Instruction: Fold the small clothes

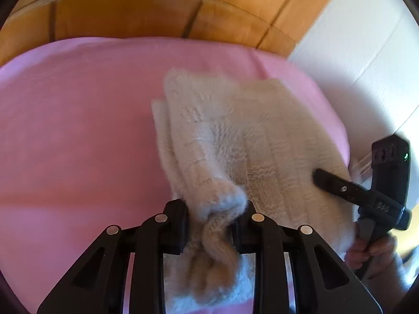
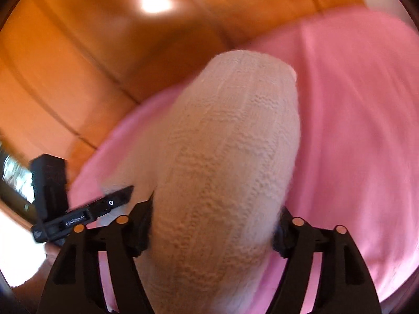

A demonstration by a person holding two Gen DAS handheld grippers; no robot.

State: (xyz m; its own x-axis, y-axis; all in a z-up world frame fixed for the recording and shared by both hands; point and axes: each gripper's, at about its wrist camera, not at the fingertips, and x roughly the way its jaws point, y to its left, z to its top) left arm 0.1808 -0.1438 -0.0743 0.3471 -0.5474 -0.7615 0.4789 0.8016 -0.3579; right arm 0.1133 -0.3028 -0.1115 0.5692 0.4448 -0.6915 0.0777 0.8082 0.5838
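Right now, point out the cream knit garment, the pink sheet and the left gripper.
Cream knit garment [image 2: 225,157]: right wrist view, middle of the knit panel.
Pink sheet [image 1: 78,130]: left wrist view, bare stretch left of the garment.
Left gripper [image 1: 212,225]: left wrist view, between fingertips pinching bunched knit.

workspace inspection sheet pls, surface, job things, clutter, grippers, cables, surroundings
surface: pink sheet, smooth, spread under the work.
job's things: cream knit garment, partly folded on the sheet, one bunched end lifted.
clutter: nothing seen.
grippers: left gripper shut on a bunched end of the knit garment; right gripper has wide jaws with the garment's thick fold between them, and whether the pads press it cannot be told. A hand holds the right gripper's handle.
cables: nothing seen.
surroundings: orange wooden floor past the sheet's edge, a white panel at one side; both views are motion-blurred.
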